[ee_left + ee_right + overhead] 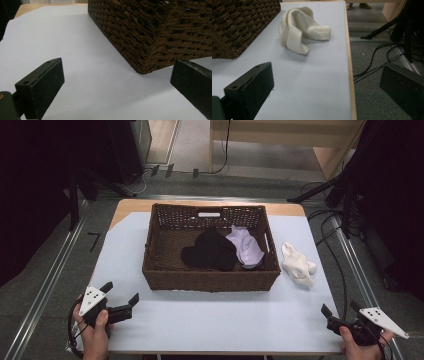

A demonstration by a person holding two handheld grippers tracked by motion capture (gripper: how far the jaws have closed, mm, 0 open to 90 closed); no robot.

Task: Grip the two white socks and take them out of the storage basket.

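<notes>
Both tools, left tool and right tool, wide open, empty, near table's front edge, cream cloth beside basket.

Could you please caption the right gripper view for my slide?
Open right tongs face a crumpled white cloth lying beside the wicker basket.

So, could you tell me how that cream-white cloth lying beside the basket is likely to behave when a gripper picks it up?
The white cloth lies crumpled in soft folds, so it will probably be floppy and drape from one pinch point. It looks thick and fuzzy, so likely light and not slippery. Pushed across the smooth table cover, it would probably bunch or slide rather than roll.
</notes>
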